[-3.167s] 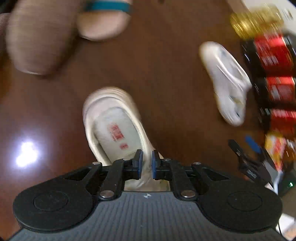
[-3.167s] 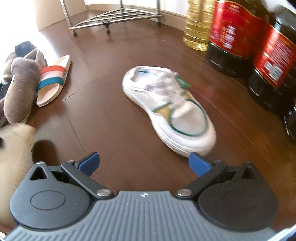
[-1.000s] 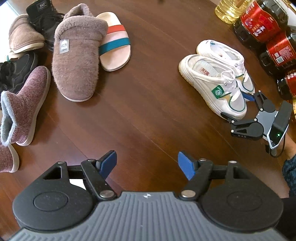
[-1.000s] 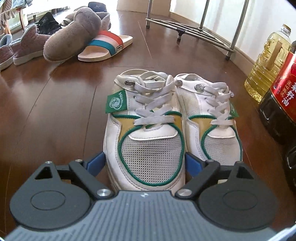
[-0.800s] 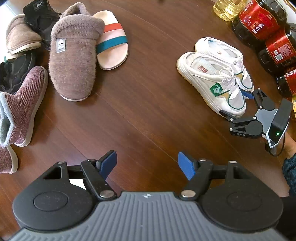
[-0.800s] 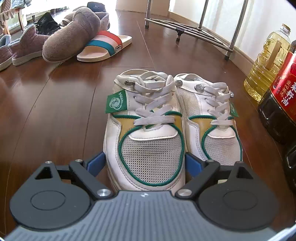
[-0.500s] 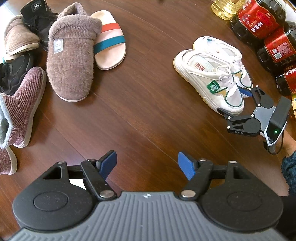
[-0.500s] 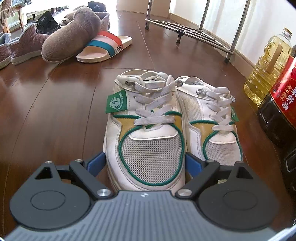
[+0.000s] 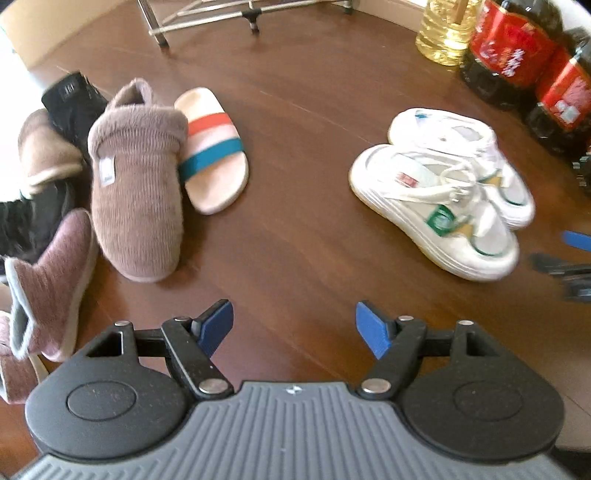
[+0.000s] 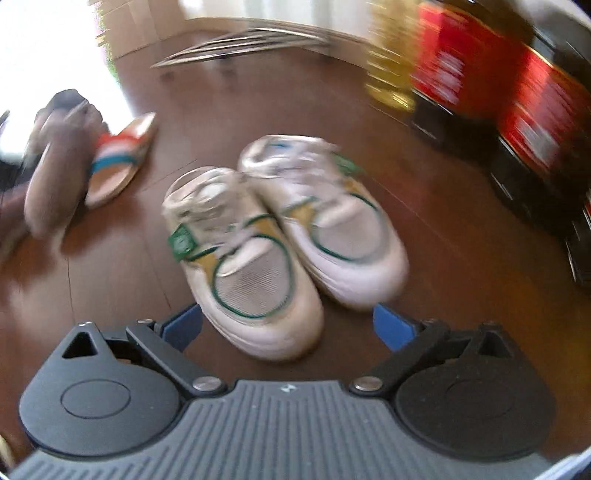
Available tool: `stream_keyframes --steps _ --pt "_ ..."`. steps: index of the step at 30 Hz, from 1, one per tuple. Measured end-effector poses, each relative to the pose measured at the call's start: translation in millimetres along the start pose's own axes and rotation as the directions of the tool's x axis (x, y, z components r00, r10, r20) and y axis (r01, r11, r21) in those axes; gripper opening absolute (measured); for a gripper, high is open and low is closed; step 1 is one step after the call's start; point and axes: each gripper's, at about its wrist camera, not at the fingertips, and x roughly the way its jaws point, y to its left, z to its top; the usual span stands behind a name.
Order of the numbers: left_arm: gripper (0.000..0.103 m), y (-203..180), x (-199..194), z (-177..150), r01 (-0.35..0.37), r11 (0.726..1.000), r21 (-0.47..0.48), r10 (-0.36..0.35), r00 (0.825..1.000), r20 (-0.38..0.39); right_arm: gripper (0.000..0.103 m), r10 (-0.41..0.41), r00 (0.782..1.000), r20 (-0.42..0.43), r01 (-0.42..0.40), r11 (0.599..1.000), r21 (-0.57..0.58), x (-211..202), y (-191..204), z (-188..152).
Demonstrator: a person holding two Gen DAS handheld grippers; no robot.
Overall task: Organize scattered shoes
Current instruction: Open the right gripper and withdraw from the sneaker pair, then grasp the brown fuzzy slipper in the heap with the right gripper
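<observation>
Two white sneakers with green trim stand side by side on the brown floor, one nearer (image 9: pixel 436 210) and one behind it (image 9: pixel 458 144). My left gripper (image 9: pixel 293 319) hovers open over bare floor to their left, with nothing between its fingers. My right gripper (image 10: pixel 288 325) is above the pair's toes, its jaws opening. The toe of the nearer sneaker (image 10: pixel 243 266) shows between its fingers, but the pads do not touch it. The other sneaker (image 10: pixel 332 225) lies just beside. The right wrist view is blurred.
A brown fuzzy slipper (image 9: pixel 136 192), a striped slide (image 9: pixel 212 155), a pink boot slipper (image 9: pixel 51 284), a beige slipper (image 9: pixel 44 155) and black shoes (image 9: pixel 70 103) are heaped at the left. An oil bottle (image 9: pixel 443 33) and dark red-labelled bottles (image 9: pixel 517 59) stand at the right. A metal rack (image 9: pixel 240 11) is behind.
The right gripper has lifted off the sneakers' toes, rolled and spread wider. The left gripper let go of its sneaker earlier and has now tipped up, bringing the rack into view.
</observation>
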Motion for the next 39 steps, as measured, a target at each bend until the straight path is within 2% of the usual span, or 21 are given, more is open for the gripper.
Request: stream_keyframes --steps 4,8,16,24,30,35,37,39 --pt "0.075 -14 11 -7 -0.024 1.0 -0.008 0.024 0.999 -0.025 0.098 -0.015 1.0 -0.008 0.015 0.998 0.066 -17 -5 4" --pt "0.077 -30 -3 -14 -0.033 0.998 0.056 0.032 0.999 0.023 0.099 -0.047 0.999 0.016 0.047 0.998 0.042 -36 2 12" --pt "0.079 -51 -30 -19 0.021 0.992 0.125 -0.029 0.998 0.064 0.1 -0.063 0.997 0.053 0.062 0.998 0.021 -58 10 16" --pt "0.079 -57 -47 -19 0.061 0.989 0.134 -0.073 0.994 0.085 0.101 -0.087 0.994 0.073 0.085 0.996 0.027 -67 9 18" --pt "0.079 -58 -55 -20 0.098 0.986 0.135 -0.108 0.991 0.072 0.102 -0.092 0.994 0.06 0.091 0.996 0.017 -61 13 17" --pt "0.079 -30 -71 -19 0.131 0.985 0.112 -0.13 0.991 -0.015 0.102 -0.077 0.996 0.047 0.078 0.997 -0.011 -54 20 22" --pt "0.079 6 -90 -16 0.114 0.993 0.028 -0.113 0.993 -0.027 0.102 -0.064 0.997 0.05 0.065 0.997 -0.034 -53 26 25" --pt "0.079 44 -114 -21 0.067 0.996 -0.066 -0.067 0.998 0.006 0.102 -0.044 0.998 0.04 0.047 0.996 -0.075 -48 34 30"
